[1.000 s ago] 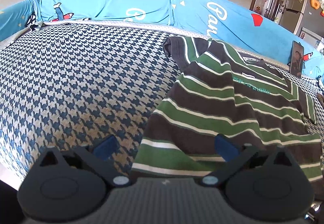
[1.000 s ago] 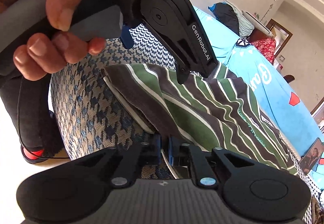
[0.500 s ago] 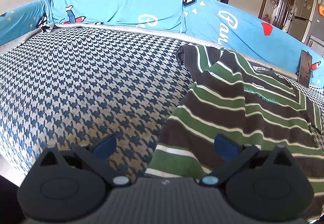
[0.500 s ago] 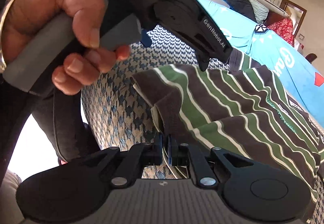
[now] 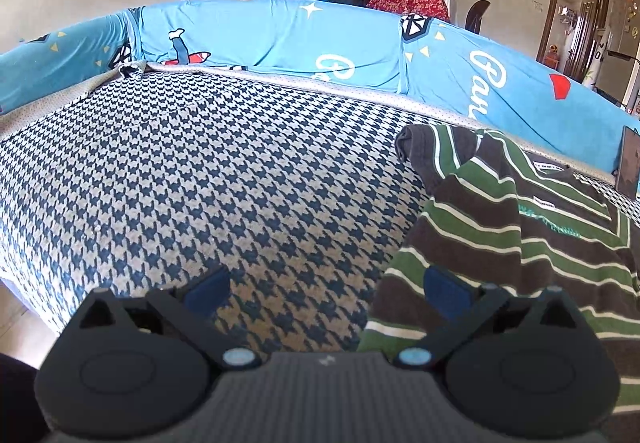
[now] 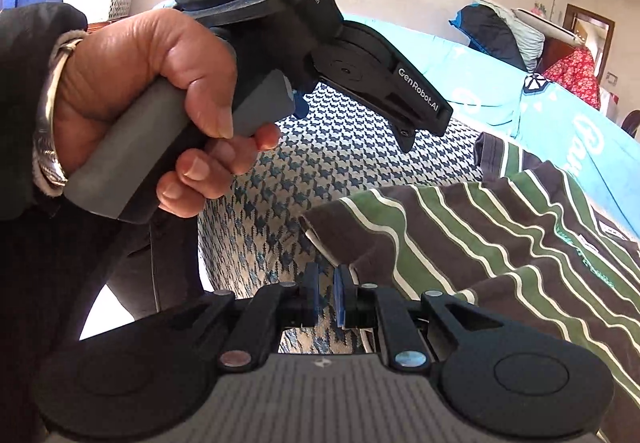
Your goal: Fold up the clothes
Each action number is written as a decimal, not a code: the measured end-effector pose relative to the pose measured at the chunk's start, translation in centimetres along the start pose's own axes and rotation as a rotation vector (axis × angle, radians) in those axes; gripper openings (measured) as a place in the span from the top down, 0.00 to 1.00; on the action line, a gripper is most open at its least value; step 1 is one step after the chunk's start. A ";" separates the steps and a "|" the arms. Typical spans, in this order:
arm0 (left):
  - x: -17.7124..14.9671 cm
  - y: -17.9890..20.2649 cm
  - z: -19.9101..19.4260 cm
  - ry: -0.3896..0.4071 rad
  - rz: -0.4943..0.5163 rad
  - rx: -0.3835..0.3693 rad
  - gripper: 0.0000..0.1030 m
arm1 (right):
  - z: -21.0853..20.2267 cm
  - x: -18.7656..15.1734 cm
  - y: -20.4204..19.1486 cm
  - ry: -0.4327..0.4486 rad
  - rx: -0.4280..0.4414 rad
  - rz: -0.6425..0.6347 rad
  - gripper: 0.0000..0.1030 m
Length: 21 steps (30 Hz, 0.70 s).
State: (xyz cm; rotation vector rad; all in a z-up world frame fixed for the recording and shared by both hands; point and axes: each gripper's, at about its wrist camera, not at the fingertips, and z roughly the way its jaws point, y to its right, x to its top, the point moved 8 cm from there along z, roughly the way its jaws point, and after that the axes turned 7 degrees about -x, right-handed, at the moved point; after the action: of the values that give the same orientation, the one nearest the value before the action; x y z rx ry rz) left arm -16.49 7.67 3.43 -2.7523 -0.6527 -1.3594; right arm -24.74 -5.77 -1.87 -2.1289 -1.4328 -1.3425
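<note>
Your left tool (image 5: 326,285) is released: its two blue pads stand wide apart, with nothing between them. Below the gap lies the houndstooth cover (image 5: 224,179) of the sofa. The striped shirt (image 5: 520,239) lies just right of this tool, spread on the cover, and its near hem passes under the right pad (image 5: 444,289); whether the pad touches the cloth cannot be told. One sleeve (image 5: 432,147) lies ahead and to the right of the tool, near the blue backrest (image 5: 280,43). Your right tool (image 6: 325,297) is nearly clenched and its jaws are opening; a narrow gap shows between the pads. The folded corner of the shirt (image 6: 460,243) sits directly ahead of this tool and a little right, its edge against the right pad (image 6: 340,297); no cloth fills the gap itself. From there the shirt runs away to the right across the cover (image 6: 352,163). In the right wrist view, your left hand (image 6: 152,99) grips the grey handle of the left tool, up and to the left of the right tool.
</note>
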 end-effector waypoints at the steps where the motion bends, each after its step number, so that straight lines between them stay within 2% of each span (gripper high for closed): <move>1: 0.1 -0.2 -0.1 0.002 0.001 0.006 0.00 | 0.3 0.2 -0.2 0.004 0.000 -0.013 0.90; 7: 0.0 -1.8 -0.1 -0.004 -0.041 0.012 0.00 | 2.5 1.3 -1.5 0.024 -0.004 -0.093 0.88; 11: -0.1 -2.5 0.0 -0.008 -0.063 0.016 0.00 | 4.4 1.5 -2.2 0.019 -0.012 -0.160 0.76; 19: -0.1 -3.0 0.2 -0.011 -0.084 0.006 0.00 | 7.1 1.3 -2.5 0.036 -0.097 -0.256 0.76; 21: 0.0 -2.9 0.1 -0.007 -0.078 0.004 0.00 | 7.3 1.5 -2.3 0.036 -0.091 -0.234 0.77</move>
State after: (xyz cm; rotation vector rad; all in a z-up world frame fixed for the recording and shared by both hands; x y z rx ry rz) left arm -17.47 10.31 2.85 -2.7577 -0.7699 -1.3612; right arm -22.51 0.88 -5.33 -2.0289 -1.6792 -1.5472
